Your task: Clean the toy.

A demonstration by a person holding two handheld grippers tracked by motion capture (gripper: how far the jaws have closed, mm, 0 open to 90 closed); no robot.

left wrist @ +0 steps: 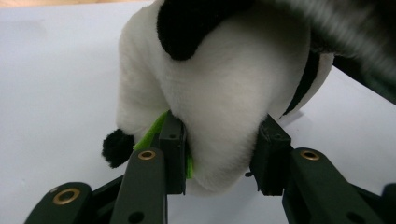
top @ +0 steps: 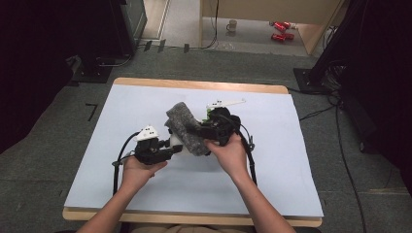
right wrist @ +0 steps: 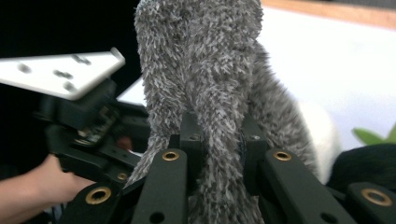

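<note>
Plush toy: a white and black soft plush animal [left wrist: 219, 107] lies on the table near its middle, just ahead of the left gripper; in the high view only a small white patch [top: 176, 143] of it shows beside the grey cloth.
Toy details: a black ear-like patch sits on its upper part, a small black tuft sticks out at its lower left in the left gripper view, and a strip of bright green felt [left wrist: 154, 130] lies against the left jaw.
Grey cloth: a shaggy grey fabric piece [top: 187, 127] drapes over the toy and rises upward and away from the person; in the right gripper view its fuzzy pile [right wrist: 205, 74] stands tall between the jaws.
Left gripper: the left gripper [left wrist: 219, 156] has its two black jaws pressed into the white body of the toy from both sides, partly closed around that soft bulk.
Right gripper: the right gripper [right wrist: 219, 140] has its jaws drawn close together and pinches a fold of the grey cloth.
Hands: the left hand [top: 138, 170] and the right hand [top: 229, 154] hold the grippers close together, facing each other over the toy.
Table: a table with a pale blue-white sheet [top: 121, 111] and a wooden rim bears it all.
Floor behind: a white mug [top: 232, 25] and red cans [top: 282, 30] sit far off.
</note>
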